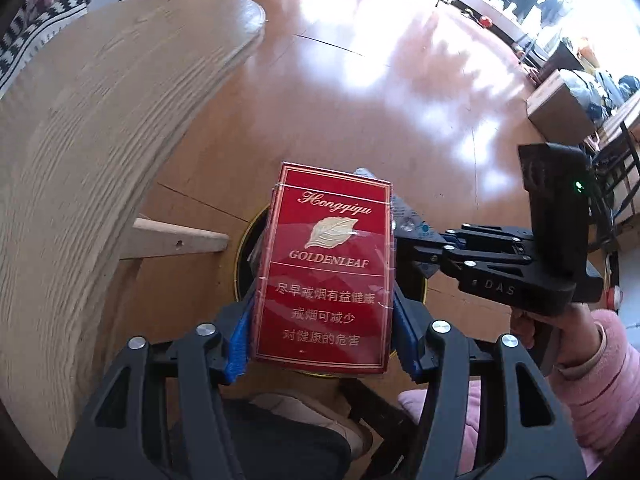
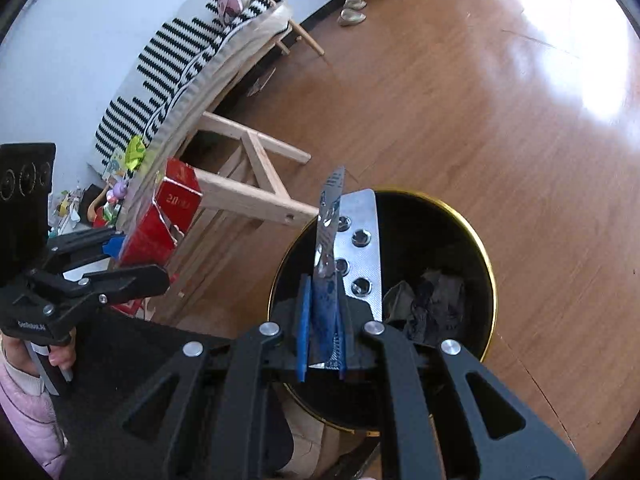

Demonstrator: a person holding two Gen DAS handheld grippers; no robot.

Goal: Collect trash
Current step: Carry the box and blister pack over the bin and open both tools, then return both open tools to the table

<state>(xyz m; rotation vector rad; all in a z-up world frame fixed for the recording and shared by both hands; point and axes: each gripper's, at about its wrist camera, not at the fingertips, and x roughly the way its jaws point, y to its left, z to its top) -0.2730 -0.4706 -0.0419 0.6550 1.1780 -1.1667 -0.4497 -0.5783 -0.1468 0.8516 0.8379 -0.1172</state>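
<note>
Bright daylight — glare on floor (image 1: 420,60), fisheye-bent edges

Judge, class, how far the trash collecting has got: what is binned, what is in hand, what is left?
Done: crumpled scraps already lie in the black bin. In hand: the left gripper clamps a red cigarette pack, and the right gripper is shut on an empty pill blister strip, both held over the bin. Left: releasing both. Whether more trash waits on the table cannot be told.
</note>
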